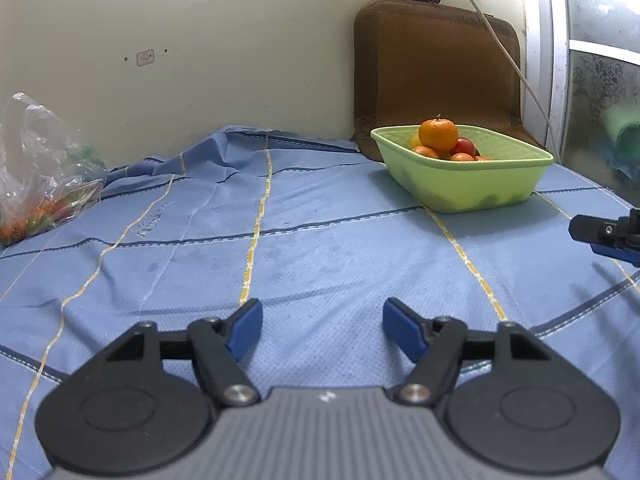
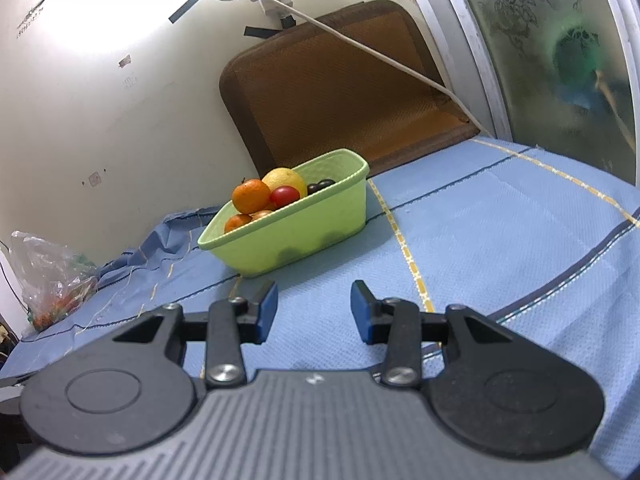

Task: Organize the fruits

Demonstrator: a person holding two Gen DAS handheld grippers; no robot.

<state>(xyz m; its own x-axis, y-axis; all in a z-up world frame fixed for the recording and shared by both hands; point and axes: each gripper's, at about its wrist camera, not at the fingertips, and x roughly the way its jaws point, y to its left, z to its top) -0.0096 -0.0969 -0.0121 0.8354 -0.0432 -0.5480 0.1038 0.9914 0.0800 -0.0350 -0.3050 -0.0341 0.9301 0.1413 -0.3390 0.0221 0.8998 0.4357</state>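
Note:
A light green basket [image 1: 472,188] stands on the blue cloth, holding an orange [image 1: 438,134], a red fruit [image 1: 464,146] and other small fruits. From the right wrist view the same basket [image 2: 304,228] shows an orange [image 2: 251,196], a yellow fruit [image 2: 285,180], a red fruit [image 2: 284,197] and dark fruits [image 2: 320,186]. My left gripper [image 1: 322,320] is open over bare cloth, nothing between its blue pads. My right gripper [image 2: 314,308] is open with a narrower gap, empty, just short of the basket; its tip [image 1: 604,236] shows at the right edge of the left wrist view.
A clear plastic bag [image 1: 44,176] with small orange and green fruits lies at the far left by the wall; it is also in the right wrist view [image 2: 52,276]. A brown cushion [image 1: 436,68] leans in the corner behind the basket. A white cable [image 1: 508,52] hangs across it.

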